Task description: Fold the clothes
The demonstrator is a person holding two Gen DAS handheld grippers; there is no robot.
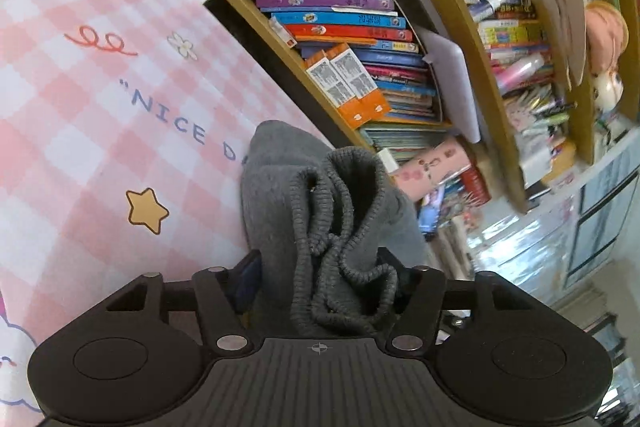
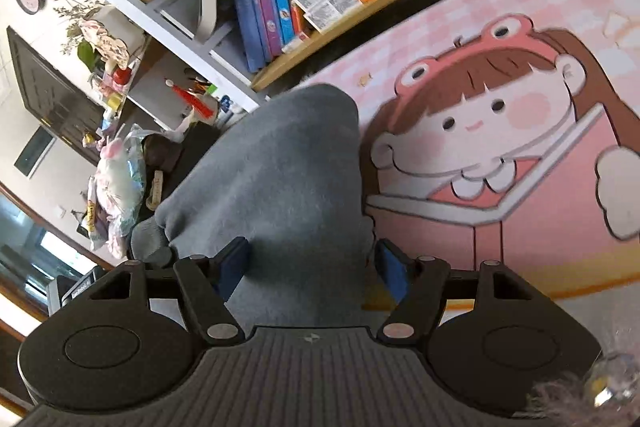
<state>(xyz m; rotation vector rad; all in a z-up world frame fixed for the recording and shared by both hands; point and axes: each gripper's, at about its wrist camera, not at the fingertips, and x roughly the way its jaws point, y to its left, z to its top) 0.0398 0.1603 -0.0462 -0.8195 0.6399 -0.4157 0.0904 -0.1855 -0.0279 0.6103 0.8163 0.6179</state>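
Crammed bookshelves (image 1: pixel 360 39) stand behind a table covered by a pink checked cloth (image 1: pixel 92 99) printed with a star and the words "NICE D...".

From the left wrist, the left gripper (image 1: pixel 320 267) is clenched on a bunched grey garment (image 1: pixel 340 227). Its ribbed, knitted hem is crumpled in folds between the fingers, and smoother grey fabric rises behind it, near the cloth's far edge by the shelves.

From the right wrist, the right gripper (image 2: pixel 312 263) grasps the same grey garment (image 2: pixel 288 167). Here it looks soft and fleecy, drawn up into a rounded peak, with blue pads (image 2: pixel 394 267) pressing on both sides. It hangs at the cloth's (image 2: pixel 520 7) edge, beside a printed cartoon girl (image 2: pixel 480 115) in a frog hat.
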